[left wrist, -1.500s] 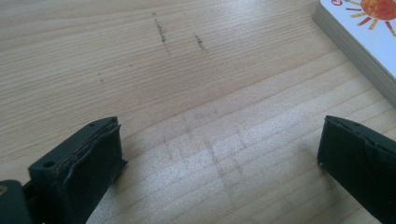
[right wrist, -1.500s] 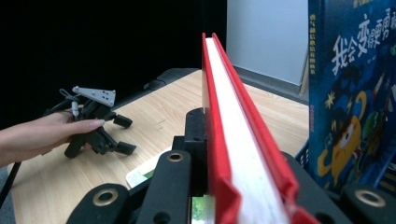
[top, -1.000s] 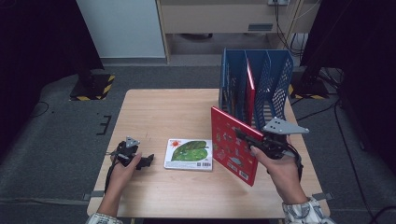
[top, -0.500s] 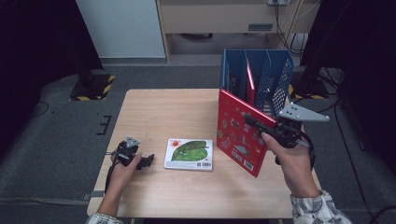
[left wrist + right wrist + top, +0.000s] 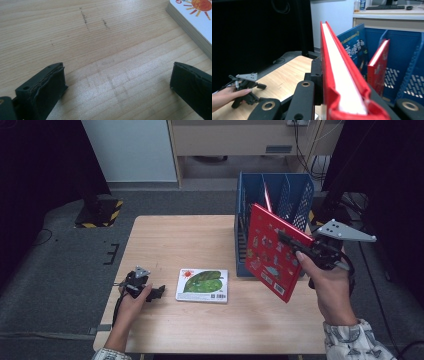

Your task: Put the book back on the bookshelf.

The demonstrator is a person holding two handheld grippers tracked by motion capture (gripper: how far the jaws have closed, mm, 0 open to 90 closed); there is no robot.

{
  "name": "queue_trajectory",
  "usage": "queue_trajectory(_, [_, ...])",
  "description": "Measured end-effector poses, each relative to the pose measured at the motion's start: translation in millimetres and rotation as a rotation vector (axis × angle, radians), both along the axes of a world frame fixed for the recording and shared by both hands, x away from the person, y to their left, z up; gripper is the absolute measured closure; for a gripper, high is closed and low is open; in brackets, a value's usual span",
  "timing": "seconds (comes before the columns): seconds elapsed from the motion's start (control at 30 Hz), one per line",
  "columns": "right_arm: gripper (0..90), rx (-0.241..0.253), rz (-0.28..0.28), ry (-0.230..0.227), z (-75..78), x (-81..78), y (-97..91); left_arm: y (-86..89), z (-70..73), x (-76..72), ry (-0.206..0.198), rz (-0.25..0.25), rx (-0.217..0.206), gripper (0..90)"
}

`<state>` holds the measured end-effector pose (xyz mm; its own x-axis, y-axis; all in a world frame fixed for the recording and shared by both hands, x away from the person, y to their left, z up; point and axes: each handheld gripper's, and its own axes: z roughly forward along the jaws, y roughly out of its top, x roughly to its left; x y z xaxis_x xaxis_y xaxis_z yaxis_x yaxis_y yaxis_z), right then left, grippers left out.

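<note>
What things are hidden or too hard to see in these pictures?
- Red book: the cover pictures are too small to read in the high view; the right gripper view shows it edge-on.
- Green book: cut off by the corner of the left gripper view; its small print is too tiny in the high view.
- Blue rack: its lower front is hidden behind the red book in the high view.
- Blue book in the rack: partly hidden behind the red book.
</note>
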<state>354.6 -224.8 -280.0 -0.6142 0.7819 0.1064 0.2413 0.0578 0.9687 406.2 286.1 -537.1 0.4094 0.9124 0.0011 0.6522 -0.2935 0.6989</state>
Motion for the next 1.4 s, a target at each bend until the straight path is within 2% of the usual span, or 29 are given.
queue_trajectory(0.37, [79.2,0.014,-0.085,0.009,2.6,7.5,-23.9,0.0,0.3,0.1,0.003,-0.004,0.005,0.0])
queue_trajectory(0.87, [79.2,-0.008,-0.149,0.007,3.1,7.0,-42.4,-0.4,0.3,0.1,0.003,-0.007,0.007,0.0])
queue_trajectory(1.03, [79.2,-0.004,-0.172,0.012,2.7,10.5,-45.7,-0.7,0.3,0.1,0.003,-0.007,0.007,0.0])
queue_trajectory(1.4, [79.2,-0.045,-0.213,0.006,10.5,28.3,-42.9,-1.5,0.3,0.4,0.002,-0.009,0.007,0.0])
